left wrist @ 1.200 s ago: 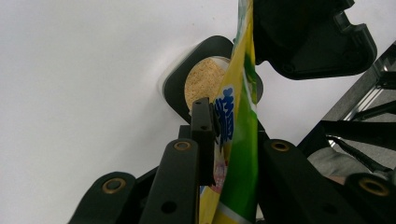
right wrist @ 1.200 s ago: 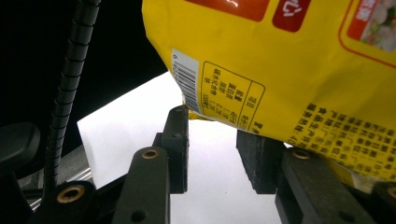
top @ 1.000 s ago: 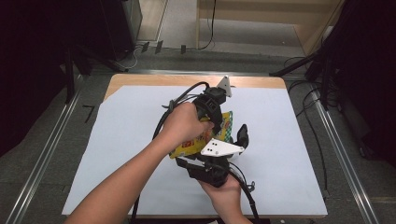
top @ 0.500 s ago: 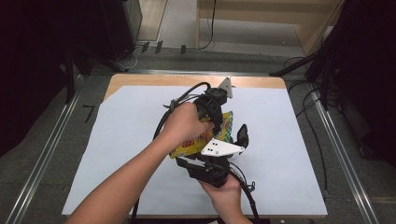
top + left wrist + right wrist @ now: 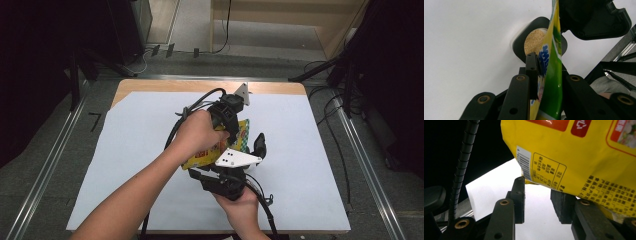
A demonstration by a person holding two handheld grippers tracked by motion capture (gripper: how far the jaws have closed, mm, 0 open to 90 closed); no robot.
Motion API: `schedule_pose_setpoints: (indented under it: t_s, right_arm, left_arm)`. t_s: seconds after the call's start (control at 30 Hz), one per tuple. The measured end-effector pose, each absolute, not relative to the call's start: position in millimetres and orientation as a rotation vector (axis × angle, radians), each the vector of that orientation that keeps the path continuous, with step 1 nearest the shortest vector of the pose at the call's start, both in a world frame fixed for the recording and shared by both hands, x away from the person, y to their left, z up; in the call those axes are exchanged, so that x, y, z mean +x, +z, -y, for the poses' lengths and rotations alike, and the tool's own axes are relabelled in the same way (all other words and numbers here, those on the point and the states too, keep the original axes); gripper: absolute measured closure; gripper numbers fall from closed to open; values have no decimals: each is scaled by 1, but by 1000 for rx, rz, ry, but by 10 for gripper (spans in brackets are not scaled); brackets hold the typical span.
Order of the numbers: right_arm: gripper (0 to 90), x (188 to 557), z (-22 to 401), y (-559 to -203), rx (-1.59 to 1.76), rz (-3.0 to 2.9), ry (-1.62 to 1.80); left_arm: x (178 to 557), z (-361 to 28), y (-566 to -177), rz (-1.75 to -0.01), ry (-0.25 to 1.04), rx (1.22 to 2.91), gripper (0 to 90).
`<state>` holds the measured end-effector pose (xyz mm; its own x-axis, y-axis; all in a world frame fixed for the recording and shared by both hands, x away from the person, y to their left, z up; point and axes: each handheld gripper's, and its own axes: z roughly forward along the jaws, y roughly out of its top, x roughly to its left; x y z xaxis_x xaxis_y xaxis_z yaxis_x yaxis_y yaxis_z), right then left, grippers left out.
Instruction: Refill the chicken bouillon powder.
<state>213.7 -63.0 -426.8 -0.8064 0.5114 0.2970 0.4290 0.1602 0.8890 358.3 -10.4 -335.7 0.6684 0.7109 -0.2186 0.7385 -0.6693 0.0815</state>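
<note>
The left tool (image 5: 235, 131) clamps the upper edge of the yellow snack packet (image 5: 200, 159), holding it lifted above the white surface (image 5: 130, 150). The right tool (image 5: 250, 150) stands released, jaws straddling the packet's lower corner, probably steadying it for a tear.

Yellow-green snack packet (image 5: 239, 136), edge-up above table

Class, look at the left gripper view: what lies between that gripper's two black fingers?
A yellow-and-green plastic snack packet, standing edge-on, with the left gripper shut on it, as the left gripper view shows.
</note>
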Motion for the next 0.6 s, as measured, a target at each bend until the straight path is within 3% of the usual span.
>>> schedule_pose_setpoints:
  t_s: [0.6]
  right_arm:
    - [665, 213, 63, -427, 950, -2333, 1748]
  left_arm:
    - [358, 11, -335, -1188, -255, 2721, 814]
